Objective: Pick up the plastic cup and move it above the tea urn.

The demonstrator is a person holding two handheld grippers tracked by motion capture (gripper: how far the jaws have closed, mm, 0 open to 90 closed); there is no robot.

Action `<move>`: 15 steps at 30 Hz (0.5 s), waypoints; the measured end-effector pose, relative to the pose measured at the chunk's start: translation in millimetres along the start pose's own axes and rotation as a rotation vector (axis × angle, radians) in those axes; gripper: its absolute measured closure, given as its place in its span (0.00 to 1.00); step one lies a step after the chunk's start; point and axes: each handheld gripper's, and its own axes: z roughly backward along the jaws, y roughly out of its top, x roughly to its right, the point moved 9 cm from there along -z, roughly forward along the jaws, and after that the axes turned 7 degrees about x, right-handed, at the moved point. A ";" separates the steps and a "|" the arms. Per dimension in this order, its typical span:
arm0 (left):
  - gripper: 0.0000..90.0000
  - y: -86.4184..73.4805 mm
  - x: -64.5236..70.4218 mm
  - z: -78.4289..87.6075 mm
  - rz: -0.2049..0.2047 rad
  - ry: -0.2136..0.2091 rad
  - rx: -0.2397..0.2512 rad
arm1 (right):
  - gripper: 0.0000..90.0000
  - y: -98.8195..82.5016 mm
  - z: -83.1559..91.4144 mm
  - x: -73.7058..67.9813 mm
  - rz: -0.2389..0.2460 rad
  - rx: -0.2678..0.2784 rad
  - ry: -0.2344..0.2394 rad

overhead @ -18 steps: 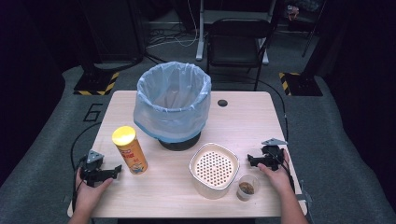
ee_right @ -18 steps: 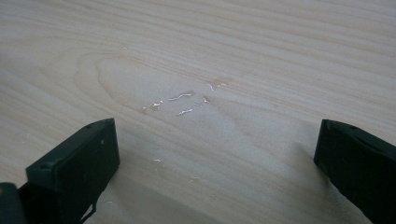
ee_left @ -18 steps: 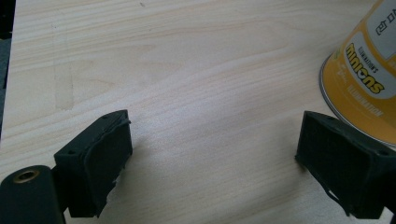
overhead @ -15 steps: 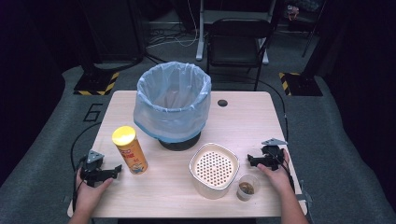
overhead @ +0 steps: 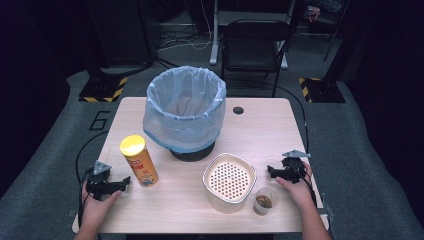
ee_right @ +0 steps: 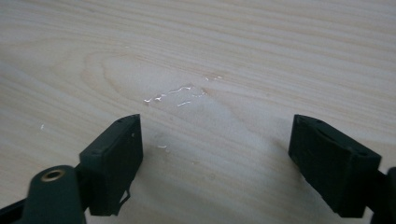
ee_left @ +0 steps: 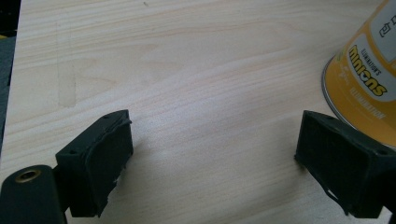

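Note:
My left gripper (overhead: 122, 183) rests low on the table (overhead: 265, 131) at the front left, open, jaws pointing at the yellow canister (overhead: 138, 160) just to its right. In the left gripper view the canister's base (ee_left: 364, 88) stands beyond the right jaw, and bare wood lies between the jaws of the left gripper (ee_left: 212, 163). My right gripper (overhead: 270, 172) lies at the front right, open, pointing left toward the white perforated-lid container (overhead: 229, 181). The right gripper (ee_right: 215, 161) has only wood between its jaws. A small clear cup (overhead: 263, 201) with brown contents stands in front of it.
A bin lined with a pale blue bag (overhead: 184, 111) stands at the table's middle back. A small round hole (overhead: 238, 110) marks the tabletop behind it. A black chair (overhead: 255, 42) stands beyond the table.

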 end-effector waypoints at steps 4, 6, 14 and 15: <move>0.12 -0.1 0.3 0.1 0.003 0.005 0.000 | 0.26 2.5 9.6 -1.8 0.008 -0.006 0.021; 0.12 -0.1 0.3 0.1 0.004 0.004 0.000 | 0.27 4.7 15.3 -5.0 -0.009 -0.005 0.037; 0.12 0.0 0.3 0.0 0.004 0.003 0.000 | 0.25 18.5 40.8 -15.8 0.016 0.030 0.082; 0.12 0.0 0.4 0.0 0.005 0.003 0.000 | 0.24 20.7 45.3 -18.3 0.020 0.040 0.086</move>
